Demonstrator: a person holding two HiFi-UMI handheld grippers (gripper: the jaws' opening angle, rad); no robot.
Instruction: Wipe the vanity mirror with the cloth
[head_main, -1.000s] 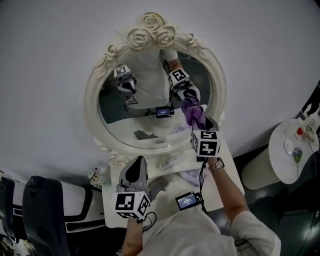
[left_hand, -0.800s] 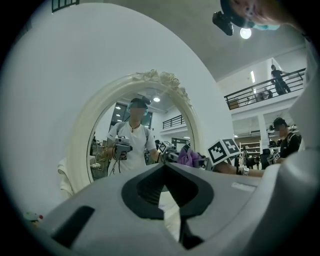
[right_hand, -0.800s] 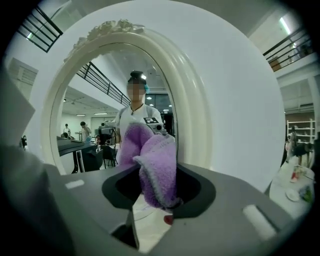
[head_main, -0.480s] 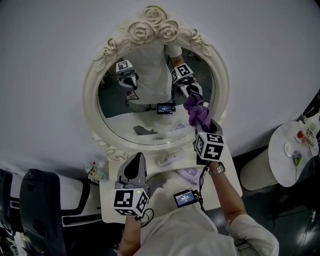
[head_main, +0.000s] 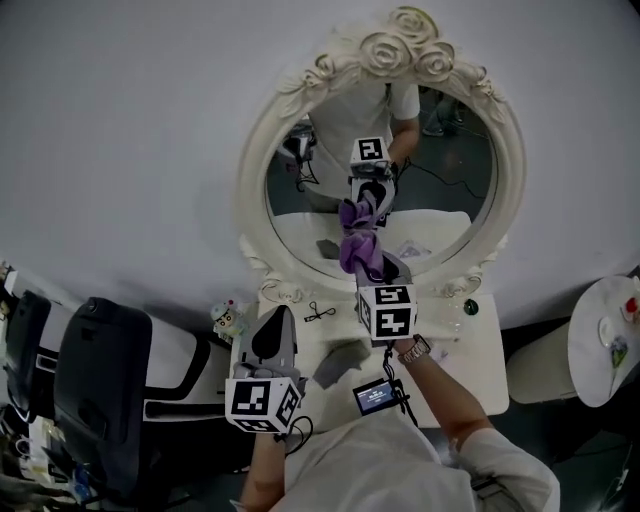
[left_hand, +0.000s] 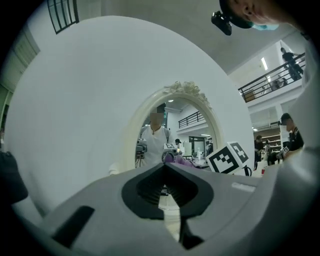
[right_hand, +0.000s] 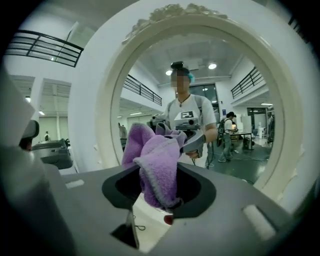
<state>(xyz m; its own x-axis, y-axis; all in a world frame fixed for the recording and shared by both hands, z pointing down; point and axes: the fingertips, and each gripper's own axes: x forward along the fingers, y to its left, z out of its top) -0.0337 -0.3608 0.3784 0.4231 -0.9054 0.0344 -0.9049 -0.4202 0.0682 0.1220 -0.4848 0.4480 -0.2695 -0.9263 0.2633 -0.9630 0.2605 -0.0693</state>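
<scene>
Mirror (head_main: 440, 180): the purple cloth (head_main: 358, 245) sat at its lower glass, seemingly touching, pinched in the right gripper (head_main: 375, 270). Best, I judged, to press the wad flat and sweep overlapping strokes short of the frame. Count: one mirror, two grippers, one cloth; the left gripper (head_main: 268, 345) hung below the mirror, jaws pressed together, empty.

The jaw tips of the right gripper (right_hand: 159, 187) are buried in the cloth (right_hand: 157, 165), and whether the cloth touches the glass of the vanity mirror (head_main: 440, 170) cannot be told. The small items (head_main: 319, 312) on the table (head_main: 470, 350) are too small to be identified.
</scene>
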